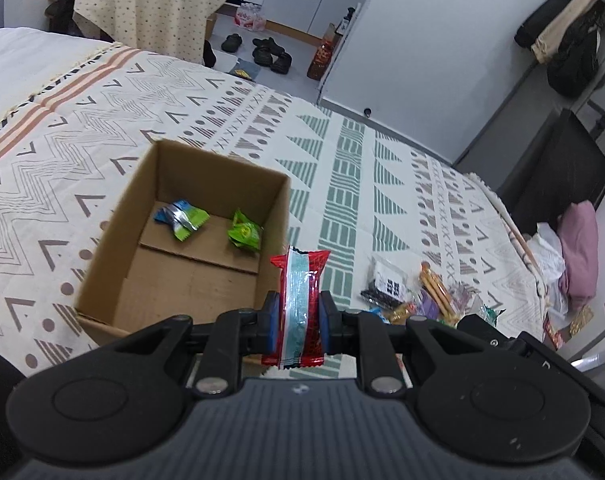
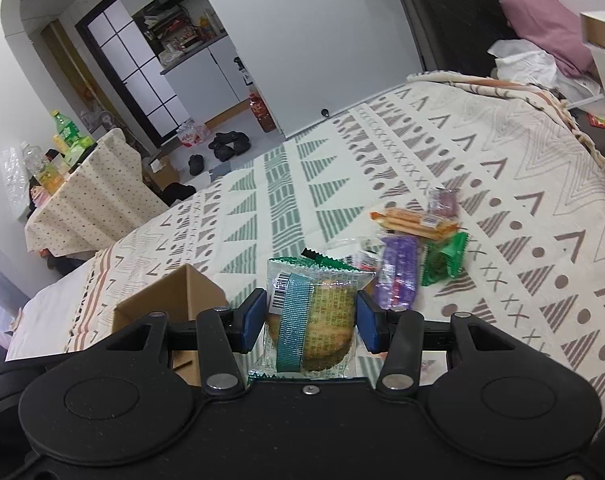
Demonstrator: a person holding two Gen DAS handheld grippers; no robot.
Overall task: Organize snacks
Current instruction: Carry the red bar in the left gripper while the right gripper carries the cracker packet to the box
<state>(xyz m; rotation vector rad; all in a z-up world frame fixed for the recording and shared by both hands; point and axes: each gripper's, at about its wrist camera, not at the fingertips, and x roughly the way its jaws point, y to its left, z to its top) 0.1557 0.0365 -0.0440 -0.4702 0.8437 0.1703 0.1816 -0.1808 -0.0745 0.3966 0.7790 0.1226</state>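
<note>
The left tongs (image 1: pixel 298 316) clamp a red packet (image 1: pixel 299 304) beside the open cardboard box (image 1: pixel 114 236); the right tongs (image 2: pixel 310 320) grip a clear-wrapped, apparently round biscuit (image 2: pixel 326 316) above the bed (image 2: pixel 522 200).

1. The right gripper (image 2: pixel 310 320) is clamping a clear-wrapped biscuit (image 2: pixel 322 320) between its blue pads (image 2: pixel 251 318).
2. A cardboard box (image 2: pixel 174 300) is sitting at lower left on the patterned bedspread (image 2: pixel 502 168).
3. Loose snacks (image 2: pixel 414 248) are lying beyond the biscuit.
</note>
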